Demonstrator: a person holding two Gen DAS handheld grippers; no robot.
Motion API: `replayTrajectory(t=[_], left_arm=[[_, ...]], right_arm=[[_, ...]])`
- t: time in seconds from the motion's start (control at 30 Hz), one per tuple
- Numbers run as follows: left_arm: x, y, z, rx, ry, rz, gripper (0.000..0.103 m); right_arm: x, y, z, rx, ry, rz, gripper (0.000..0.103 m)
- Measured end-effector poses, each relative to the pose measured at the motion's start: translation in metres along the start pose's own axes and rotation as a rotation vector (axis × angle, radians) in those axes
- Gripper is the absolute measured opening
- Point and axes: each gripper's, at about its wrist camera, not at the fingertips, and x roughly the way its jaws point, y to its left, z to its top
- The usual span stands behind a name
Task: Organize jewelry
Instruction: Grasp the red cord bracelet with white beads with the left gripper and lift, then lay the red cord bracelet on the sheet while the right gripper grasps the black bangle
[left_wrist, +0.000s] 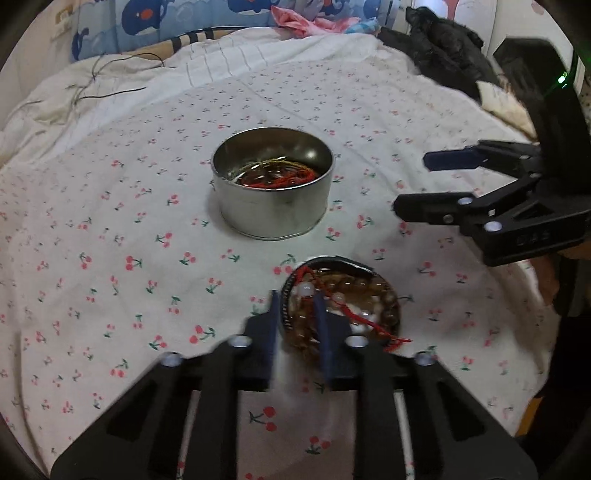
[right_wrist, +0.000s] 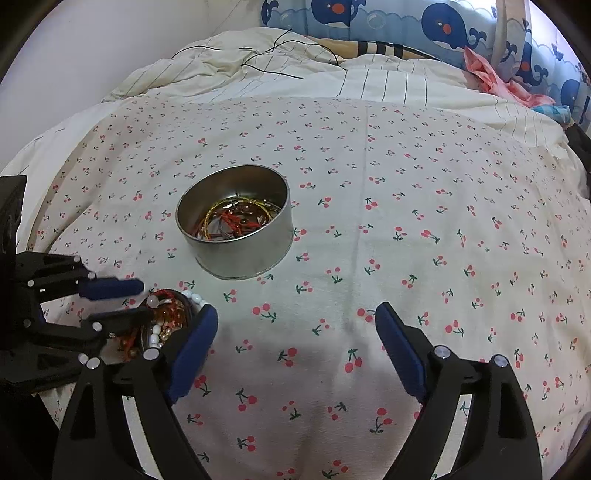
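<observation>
Here the left gripper (left_wrist: 297, 325) has its fingers clamped on the lid's (left_wrist: 340, 310) rim — the right gripper's (right_wrist: 295, 332) fingers stand wide apart, empty, above the bed (right_wrist: 406, 221).

A round tin (right_wrist: 236, 225) of dull, brushed-looking metal sits on a bed (right_wrist: 406, 206) covered in soft, matt, lightly creased cotton-like cloth. Beside it, glossy glassy beads (left_wrist: 354, 295) and red thread fill a shallow lid. The left gripper (left_wrist: 297, 332) is matt black plastic with blue rubbery pads.
</observation>
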Motion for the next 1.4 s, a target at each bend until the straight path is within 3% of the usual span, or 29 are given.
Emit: replayTrajectory(t=[0.07, 0.27, 0.37, 0.5, 0.67, 0.73, 0.77, 0.8, 0.9, 1.07, 1.23, 1.4], left_arm=[[-0.004, 0.002, 0.000, -0.007, -0.023, 0.000, 0.002], [-0.014, 0.022, 0.003, -0.088, -0.069, -0.014, 0.002], [-0.017, 0.031, 0.005, -0.113, -0.080, 0.017, 0.002], [-0.011, 0.044, 0.004, -0.149, -0.047, 0.104, 0.002], [0.002, 0.059, -0.004, -0.194, 0.036, 0.188, 0.002], [0.001, 0.064, -0.007, -0.209, 0.042, 0.214, 0.002], [0.000, 0.067, -0.008, -0.215, 0.043, 0.220, 0.002], [-0.001, 0.069, -0.009, -0.222, 0.042, 0.224, 0.002], [-0.002, 0.073, -0.011, -0.235, 0.049, 0.224, 0.002], [-0.001, 0.070, -0.013, -0.221, 0.060, 0.226, 0.003], [0.000, 0.075, -0.015, -0.239, 0.067, 0.225, 0.003], [0.003, 0.072, -0.015, -0.226, 0.076, 0.222, 0.003]], right_arm=[[-0.001, 0.001, 0.000, -0.003, 0.000, 0.002, 0.084], [0.003, 0.003, -0.002, -0.008, 0.010, 0.012, 0.084], [0.004, 0.005, -0.003, -0.011, 0.015, 0.017, 0.084], [0.007, 0.009, -0.004, -0.020, 0.026, 0.031, 0.084], [0.010, 0.016, -0.003, -0.023, 0.039, 0.124, 0.083], [0.010, 0.024, -0.003, -0.065, 0.042, 0.144, 0.071], [0.010, 0.030, -0.004, -0.091, 0.053, 0.165, 0.053], [0.010, 0.036, -0.005, -0.122, 0.061, 0.180, 0.046], [0.009, 0.055, -0.009, -0.206, 0.064, 0.180, 0.043], [0.023, 0.052, -0.008, -0.147, 0.072, 0.179, 0.043], [0.018, 0.062, -0.007, -0.183, 0.050, 0.200, 0.043], [0.039, 0.056, -0.006, -0.111, 0.094, 0.213, 0.022]])
